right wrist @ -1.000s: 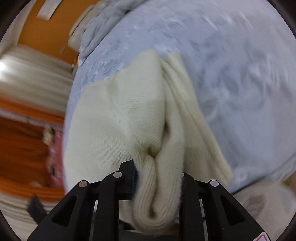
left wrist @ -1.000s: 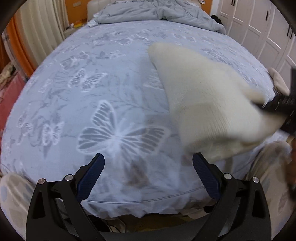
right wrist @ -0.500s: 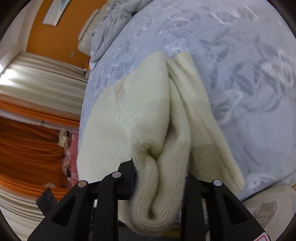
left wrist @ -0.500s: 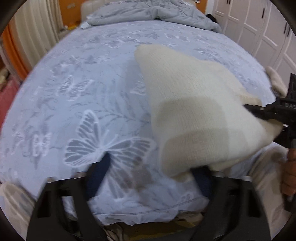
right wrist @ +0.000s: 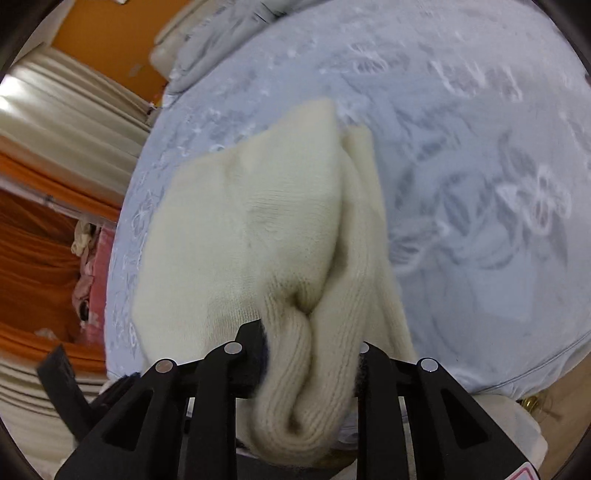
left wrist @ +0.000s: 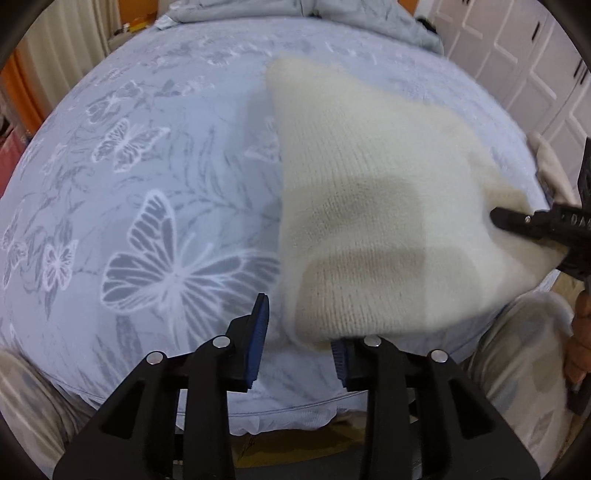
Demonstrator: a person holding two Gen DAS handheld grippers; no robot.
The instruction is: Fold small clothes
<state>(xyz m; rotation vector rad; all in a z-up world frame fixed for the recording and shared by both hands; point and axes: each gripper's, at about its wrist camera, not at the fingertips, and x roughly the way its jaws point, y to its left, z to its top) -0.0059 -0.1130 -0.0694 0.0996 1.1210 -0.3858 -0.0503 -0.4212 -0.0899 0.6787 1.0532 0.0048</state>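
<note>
A cream knitted garment [left wrist: 373,206] lies partly on a blue butterfly-print bedspread [left wrist: 155,206], its near right part lifted. My right gripper [right wrist: 312,354] is shut on a bunched fold of the cream garment [right wrist: 258,229]; it shows at the right in the left wrist view [left wrist: 517,221]. My left gripper [left wrist: 299,343] stands at the garment's near left corner with its jaws part open. The corner hangs over the right pad, and nothing shows clamped between the pads.
A crumpled grey duvet [left wrist: 354,11] lies at the far end of the bed. White wardrobe doors [left wrist: 517,55] stand to the right. Orange and cream curtains [right wrist: 48,221] hang on the left. The bed's near edge [left wrist: 280,413] is just below my left gripper.
My left gripper has moved right to the garment's near corner and its jaws have narrowed from wide open. The right gripper keeps its hold and has drawn the garment a little nearer.
</note>
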